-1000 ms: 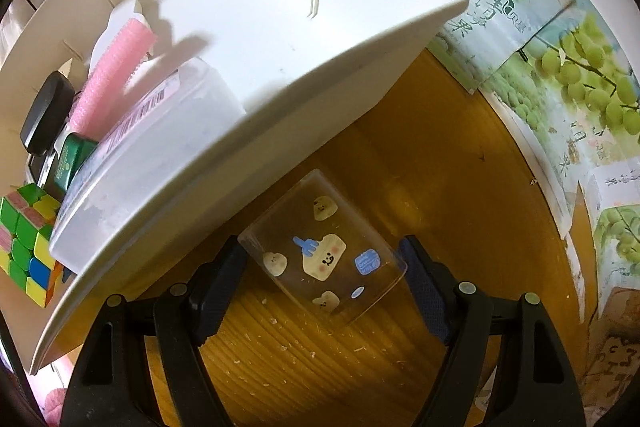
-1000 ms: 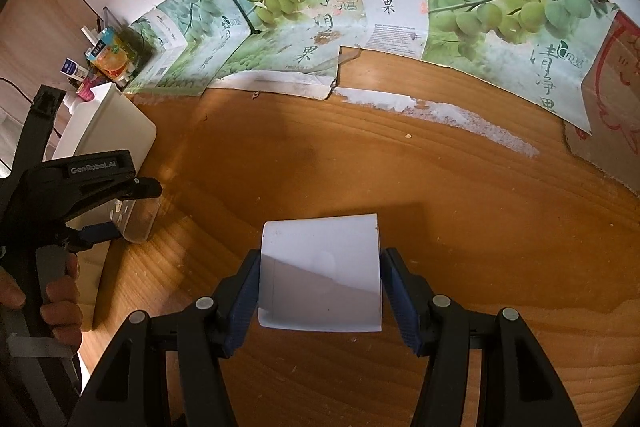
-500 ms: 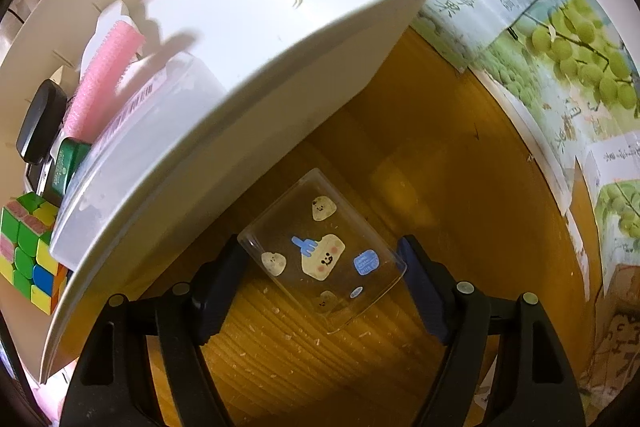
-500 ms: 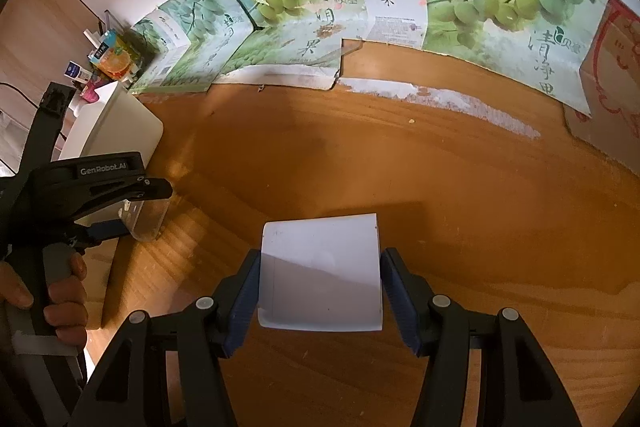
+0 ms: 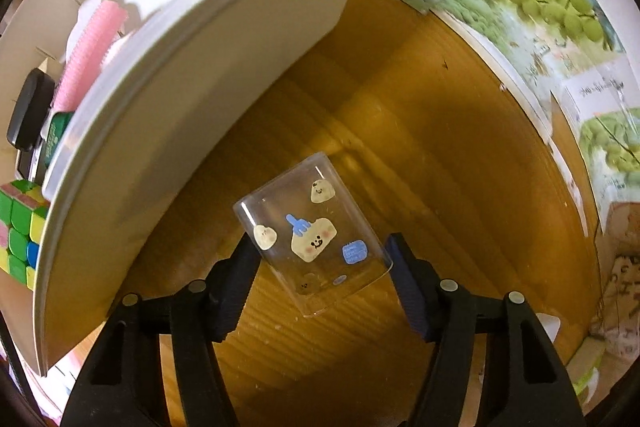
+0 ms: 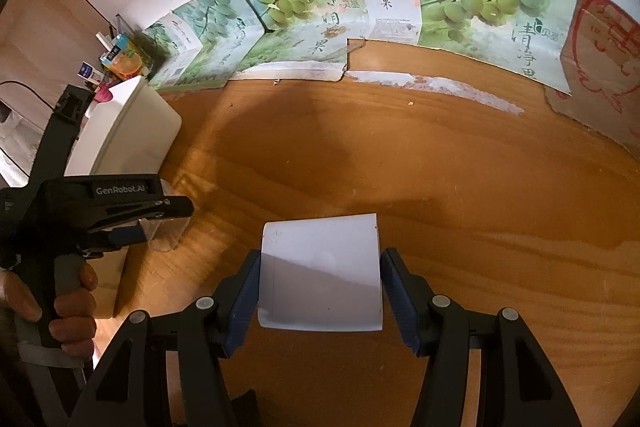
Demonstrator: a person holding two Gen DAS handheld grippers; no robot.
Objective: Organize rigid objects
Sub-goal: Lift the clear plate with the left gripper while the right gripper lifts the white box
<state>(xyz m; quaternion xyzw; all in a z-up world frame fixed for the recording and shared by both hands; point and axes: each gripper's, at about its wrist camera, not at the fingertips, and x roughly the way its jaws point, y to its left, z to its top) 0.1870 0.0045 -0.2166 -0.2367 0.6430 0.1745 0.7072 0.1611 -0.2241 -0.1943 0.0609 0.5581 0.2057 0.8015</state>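
The left gripper [image 5: 320, 259] has just been closing around a clear sticker-covered case [image 5: 312, 233] on the table [image 5: 440, 155]; whether its pads press yet is hard to tell. At ten o'clock, a white bin [image 5: 192, 75] half hides a colour cube [image 5: 18, 227]. The right gripper [image 6: 320, 287] clamps a white box [image 6: 320, 275].

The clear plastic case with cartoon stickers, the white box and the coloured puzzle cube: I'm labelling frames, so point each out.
Clear plastic case with cartoon stickers [image 5: 314, 233]: left wrist view, its stickered face.
White box [image 6: 320, 275]: right wrist view, middle of its face.
Coloured puzzle cube [image 5: 18, 227]: left wrist view, a green tile.
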